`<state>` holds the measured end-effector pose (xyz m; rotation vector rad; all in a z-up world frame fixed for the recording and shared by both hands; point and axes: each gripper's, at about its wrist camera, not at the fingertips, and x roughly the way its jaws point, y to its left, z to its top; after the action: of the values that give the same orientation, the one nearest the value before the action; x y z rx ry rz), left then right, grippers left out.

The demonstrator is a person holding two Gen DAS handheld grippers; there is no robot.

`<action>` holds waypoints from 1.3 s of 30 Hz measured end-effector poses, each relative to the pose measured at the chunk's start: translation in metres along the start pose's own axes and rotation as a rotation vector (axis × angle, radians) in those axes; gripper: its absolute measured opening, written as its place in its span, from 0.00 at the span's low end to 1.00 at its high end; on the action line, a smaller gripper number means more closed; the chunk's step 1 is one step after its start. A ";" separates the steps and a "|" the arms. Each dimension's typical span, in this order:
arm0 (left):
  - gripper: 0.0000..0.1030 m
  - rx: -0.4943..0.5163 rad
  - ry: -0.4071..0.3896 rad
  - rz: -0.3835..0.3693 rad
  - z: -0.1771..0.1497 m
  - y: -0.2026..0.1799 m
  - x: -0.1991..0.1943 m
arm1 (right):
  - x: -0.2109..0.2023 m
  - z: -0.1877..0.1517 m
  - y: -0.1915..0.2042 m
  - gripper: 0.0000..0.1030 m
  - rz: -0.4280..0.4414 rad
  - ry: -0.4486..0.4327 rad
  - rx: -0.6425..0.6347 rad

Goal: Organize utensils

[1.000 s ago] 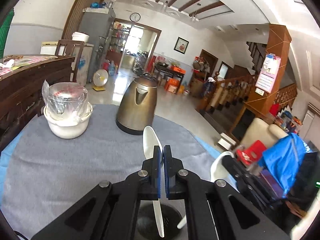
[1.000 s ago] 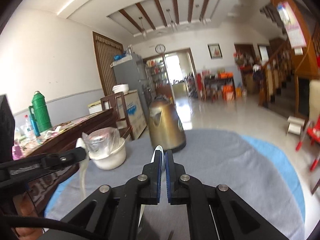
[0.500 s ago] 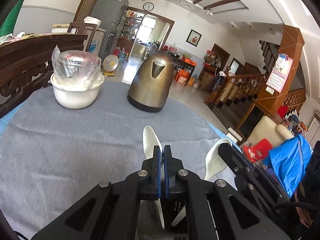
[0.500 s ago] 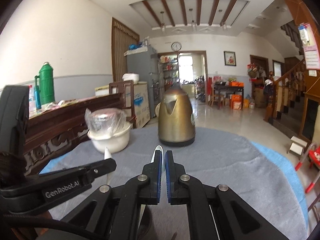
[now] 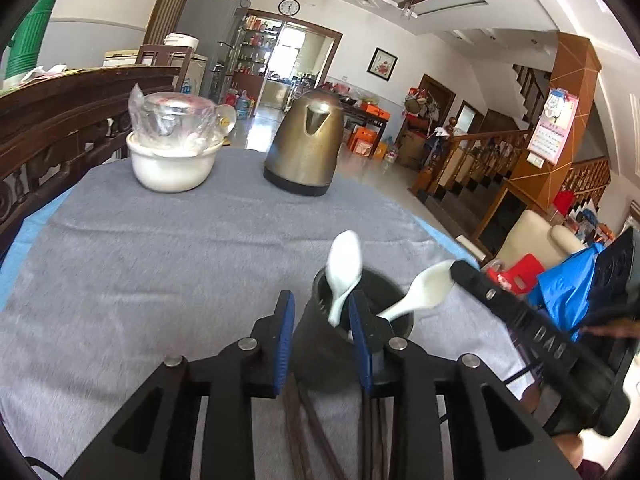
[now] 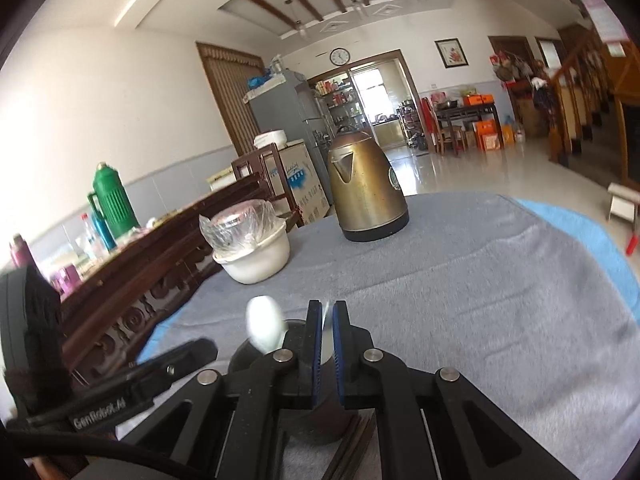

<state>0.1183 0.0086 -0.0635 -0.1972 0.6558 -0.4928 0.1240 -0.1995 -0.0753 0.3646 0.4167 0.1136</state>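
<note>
A dark utensil cup (image 5: 320,344) stands on the grey cloth (image 5: 160,264), right at my left gripper (image 5: 321,308). Its jaws are opening. One white spoon (image 5: 345,264) stands loose in the cup between the blue pads, close to the right pad, and neither pad presses on it. My right gripper (image 6: 327,314) is shut on a second white spoon (image 5: 424,292). It holds the wide end, and the handle dips into the cup. In the right wrist view that spoon (image 6: 327,320) shows as a thin white sliver between the pads. The cup (image 6: 256,354) lies just below and to the left.
A brass kettle (image 5: 304,148) and a white bowl (image 5: 172,168) holding a plastic-wrapped glass stand at the far side of the cloth. Dark chopsticks (image 5: 304,420) lie on the cloth under my left gripper. A carved wooden bench (image 6: 132,264) runs along the left.
Both grippers have sunk toward the dark cup. My left gripper's jaws have parted and let go of their spoon, which now stands in the cup. The right gripper still grips its spoon.
</note>
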 end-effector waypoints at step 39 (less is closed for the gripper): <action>0.42 -0.054 0.247 0.137 -0.085 0.023 -0.003 | 0.005 -0.065 -0.071 0.07 0.077 0.167 0.229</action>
<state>0.0718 0.0277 -0.1358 -0.1425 0.9181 -0.3707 0.1043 -0.2436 -0.1585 0.5999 0.5827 0.1729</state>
